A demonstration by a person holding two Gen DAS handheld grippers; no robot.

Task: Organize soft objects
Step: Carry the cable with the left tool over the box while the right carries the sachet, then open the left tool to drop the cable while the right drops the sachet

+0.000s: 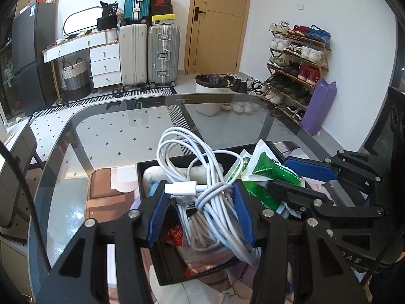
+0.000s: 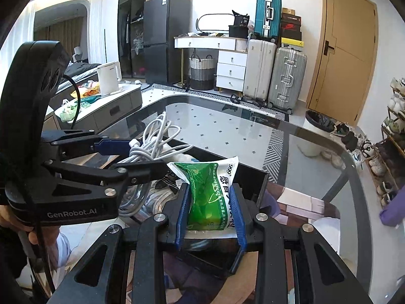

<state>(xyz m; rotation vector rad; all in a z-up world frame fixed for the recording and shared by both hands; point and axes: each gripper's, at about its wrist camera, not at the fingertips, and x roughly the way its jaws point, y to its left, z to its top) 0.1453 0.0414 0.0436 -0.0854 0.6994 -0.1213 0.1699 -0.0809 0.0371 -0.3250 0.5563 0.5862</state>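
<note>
My left gripper (image 1: pixel 200 190) is shut on a bundled white charging cable (image 1: pixel 177 147), its blue pads pressing the coils from both sides. The bundle hangs over an open black box (image 1: pixel 233 152) on the glass table. My right gripper (image 2: pixel 210 190) is shut on a green and white packet (image 2: pixel 207 177), held upright over the same black box (image 2: pixel 255 179). In the left wrist view the right gripper (image 1: pixel 278 174) and its green packet (image 1: pixel 268 169) sit close on the right. In the right wrist view the left gripper (image 2: pixel 146 155) with the cable (image 2: pixel 154 129) is on the left.
Inside the box lie a rolled white cloth (image 1: pixel 157 172) and a plastic bag with red print (image 1: pixel 177 235). A printed mat (image 1: pixel 106 190) lies under the box on the glass table (image 1: pixel 114 131). A hand (image 2: pixel 33 233) holds the left gripper. A white bin (image 1: pixel 210 93) stands beyond the table.
</note>
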